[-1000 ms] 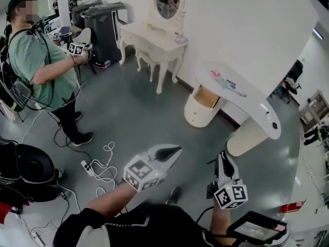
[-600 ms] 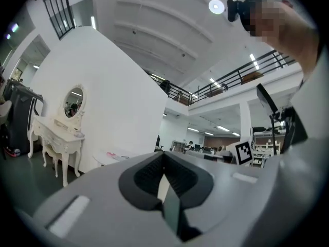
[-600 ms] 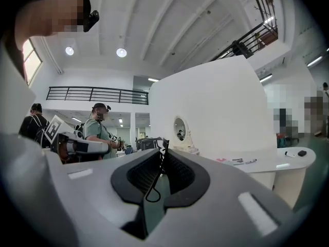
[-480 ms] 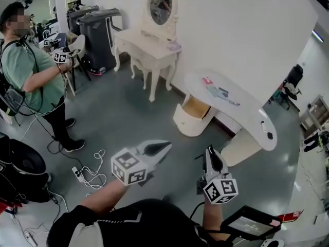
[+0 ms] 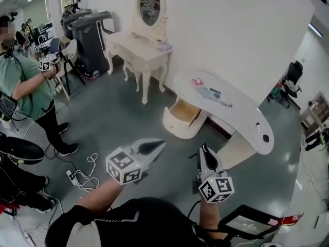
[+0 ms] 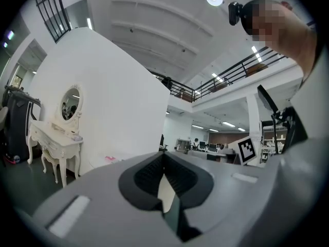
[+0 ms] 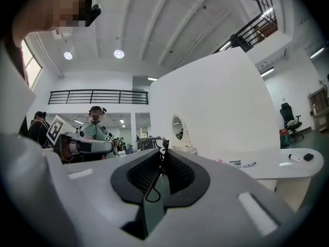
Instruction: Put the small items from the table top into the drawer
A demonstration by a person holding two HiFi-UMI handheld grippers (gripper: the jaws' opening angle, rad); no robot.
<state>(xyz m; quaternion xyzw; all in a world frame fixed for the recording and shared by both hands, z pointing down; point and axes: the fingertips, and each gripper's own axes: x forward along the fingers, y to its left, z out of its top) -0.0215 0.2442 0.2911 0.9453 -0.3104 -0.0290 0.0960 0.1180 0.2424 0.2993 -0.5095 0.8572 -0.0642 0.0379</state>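
The left tool and the right tool are both pressed together low in the frame, well apart from the small items on the white bench above them, near the open drawer.

The right tool fills the lower centre of the frame. Its grey body rises to two dark ribbed pads whose tips meet, with nothing gripped. A thin dark wire loop hangs in the narrow gap below the tips. At lower right lies the white curved surface. It carries a few pens towards its left, and a white item beside a dark item at its far right. Behind it stands a tall white wall panel, with a white vanity and its oval mirror at the panel's left edge. At centre left, the left tool and its marker cube show in front of a person in a green shirt.
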